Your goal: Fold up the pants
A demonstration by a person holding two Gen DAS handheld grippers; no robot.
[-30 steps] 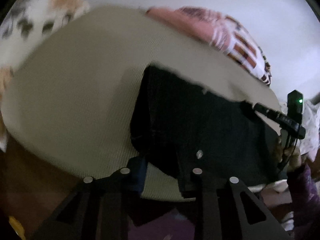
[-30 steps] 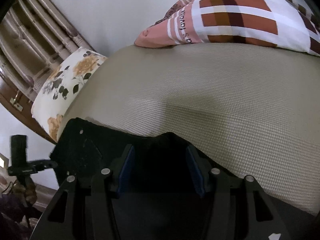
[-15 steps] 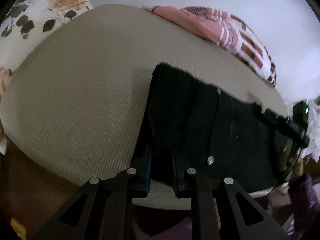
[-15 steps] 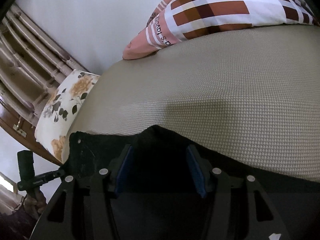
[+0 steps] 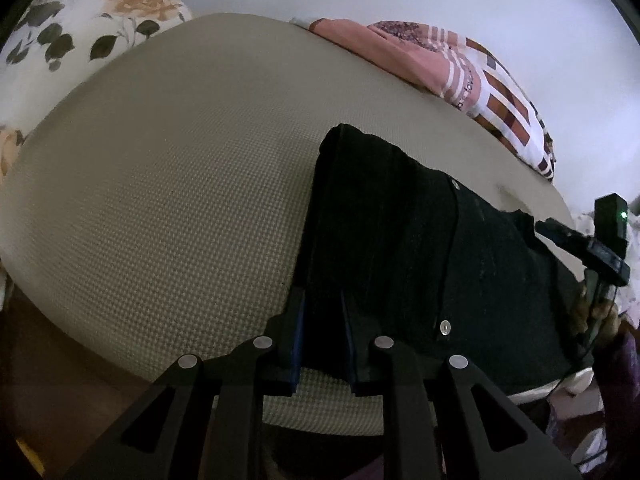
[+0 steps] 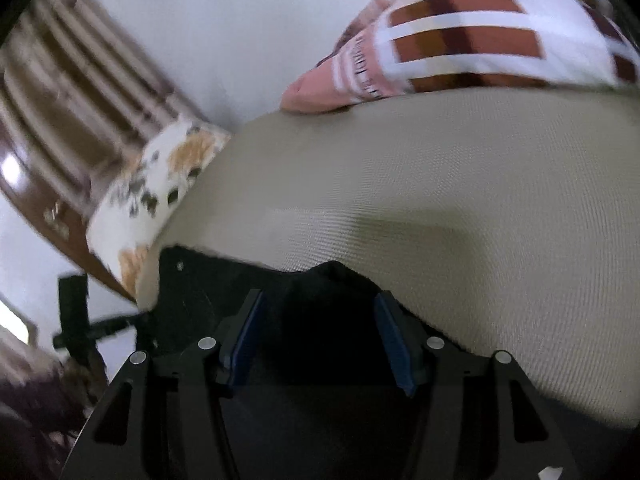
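Pants (image 5: 420,248) pinched in L gripper (image 5: 323,320).

Left tongs (image 5: 323,334) pinched shut on dark fabric; right tongs (image 6: 318,334) half-spread, bunched fabric between.

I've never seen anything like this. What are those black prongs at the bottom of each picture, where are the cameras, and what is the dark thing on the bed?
There is no robot here: a person holds a two-finger grasping tool in each hand, and a wide-angle camera on each tool looks forward along its fingers. One picture comes from the left tool, the other from the right tool. The prongs are those fingers, with blue pads.

The dark thing is a pair of black pants lying on a beige mattress. The left tool is shut on the pants' edge. The right tool's fingers stand apart with black cloth bunched between them; whether they press it is unclear. At the bed's far side lie a floral pillow and a checked pillow.
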